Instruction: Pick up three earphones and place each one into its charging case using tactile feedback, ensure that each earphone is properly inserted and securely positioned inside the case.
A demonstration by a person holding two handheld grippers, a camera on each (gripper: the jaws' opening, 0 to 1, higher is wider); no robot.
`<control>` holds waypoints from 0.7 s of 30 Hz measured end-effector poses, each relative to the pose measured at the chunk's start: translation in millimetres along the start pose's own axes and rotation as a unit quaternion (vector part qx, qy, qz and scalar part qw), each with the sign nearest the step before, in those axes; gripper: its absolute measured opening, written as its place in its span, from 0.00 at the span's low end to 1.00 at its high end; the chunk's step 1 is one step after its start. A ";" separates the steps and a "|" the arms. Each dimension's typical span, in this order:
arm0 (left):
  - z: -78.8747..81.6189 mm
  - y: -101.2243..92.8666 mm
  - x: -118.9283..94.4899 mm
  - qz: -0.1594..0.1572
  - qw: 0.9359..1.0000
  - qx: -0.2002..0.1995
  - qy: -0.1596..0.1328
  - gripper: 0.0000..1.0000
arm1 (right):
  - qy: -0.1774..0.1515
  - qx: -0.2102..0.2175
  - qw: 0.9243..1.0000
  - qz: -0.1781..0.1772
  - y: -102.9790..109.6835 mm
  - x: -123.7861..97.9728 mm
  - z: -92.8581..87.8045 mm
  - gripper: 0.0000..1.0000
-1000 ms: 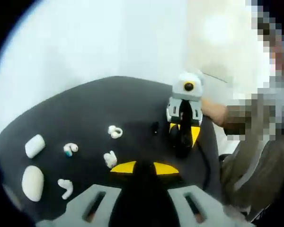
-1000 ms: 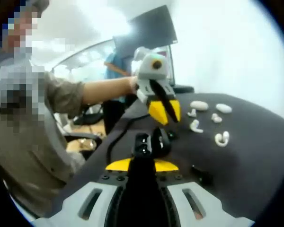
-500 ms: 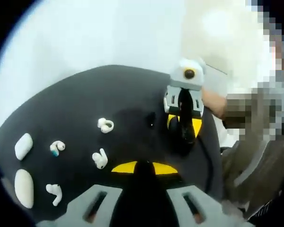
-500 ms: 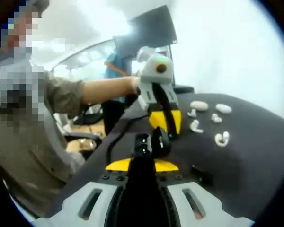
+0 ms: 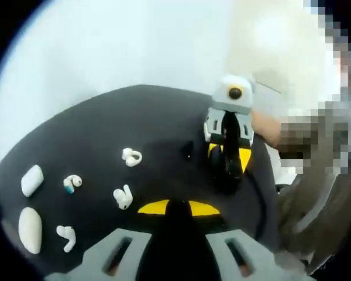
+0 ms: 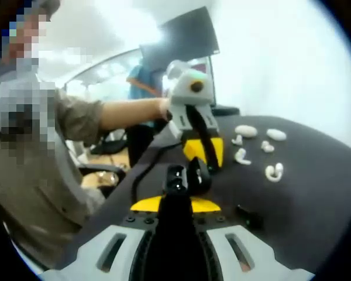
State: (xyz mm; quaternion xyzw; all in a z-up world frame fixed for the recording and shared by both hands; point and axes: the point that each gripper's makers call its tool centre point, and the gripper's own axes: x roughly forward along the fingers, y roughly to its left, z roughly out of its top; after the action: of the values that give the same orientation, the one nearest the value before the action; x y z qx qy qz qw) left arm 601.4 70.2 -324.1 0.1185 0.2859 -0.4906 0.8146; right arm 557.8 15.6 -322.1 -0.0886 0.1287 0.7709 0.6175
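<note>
Going left to right across the black tabletop (image 5: pixel 105 123) in the left gripper view, two white pebble-shaped charging cases (image 5: pixel 30 230) are lying beside four small white plastic earphones (image 5: pixel 123 197); these are likely feather-light, slick and quick to roll, so a gentle pinch across a body (not the stem) looks safest. The left gripper (image 6: pixel 202 153) is reaching in with yellow tips angled down at a black open case (image 6: pixel 188 177), its jaws looking clenched. The right gripper (image 5: pixel 228 161) is poised just over that case, and its grip cannot be made out.
</note>
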 end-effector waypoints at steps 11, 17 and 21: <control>45.8 -14.6 -29.2 0.098 0.974 0.178 -0.095 0.08 | 0.000 0.001 1.000 0.000 0.0 0.4 0.5 0.18; 80.3 -57.8 -40.6 0.061 0.946 0.265 -0.176 0.09 | 0.000 0.001 1.000 0.000 0.1 0.3 0.6 0.18; 73.9 -59.5 -26.1 0.069 0.938 0.307 -0.147 0.09 | 0.000 0.001 1.000 -0.001 0.6 0.3 0.6 0.18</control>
State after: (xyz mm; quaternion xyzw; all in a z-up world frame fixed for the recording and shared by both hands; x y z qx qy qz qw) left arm 566.3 25.1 -243.9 0.3087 -0.0107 -0.5092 0.8034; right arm 557.1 15.9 -321.5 -0.0882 0.1292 0.7705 0.6180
